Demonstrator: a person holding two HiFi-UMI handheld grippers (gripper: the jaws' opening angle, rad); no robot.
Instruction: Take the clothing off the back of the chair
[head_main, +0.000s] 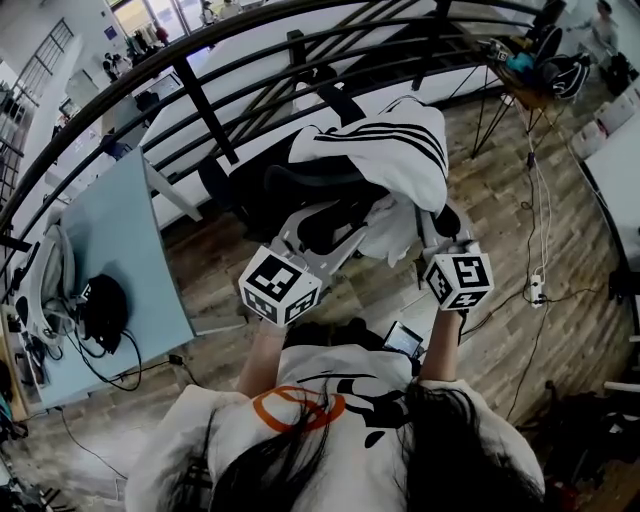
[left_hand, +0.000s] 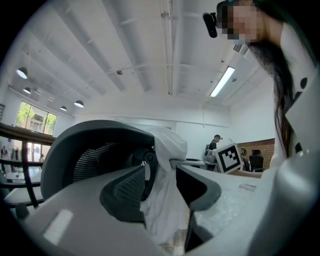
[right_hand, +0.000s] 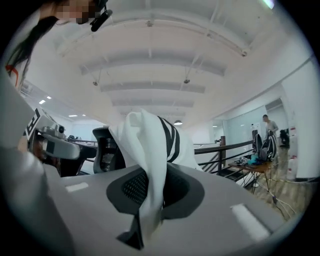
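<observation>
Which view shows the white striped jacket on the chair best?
Head view: the white jacket with black stripes lies draped over the black office chair. Left gripper view shows only a plain fold; right gripper view, a pinched striped bunch.

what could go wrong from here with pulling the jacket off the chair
The jacket is draped over the chair back; pulling level rather than up could snag it there or drag the chair along.
The right gripper pinches only a thin fold, which may slip out.
The left gripper holds a thicker bunch, so uneven pulls could twist the cloth.
</observation>
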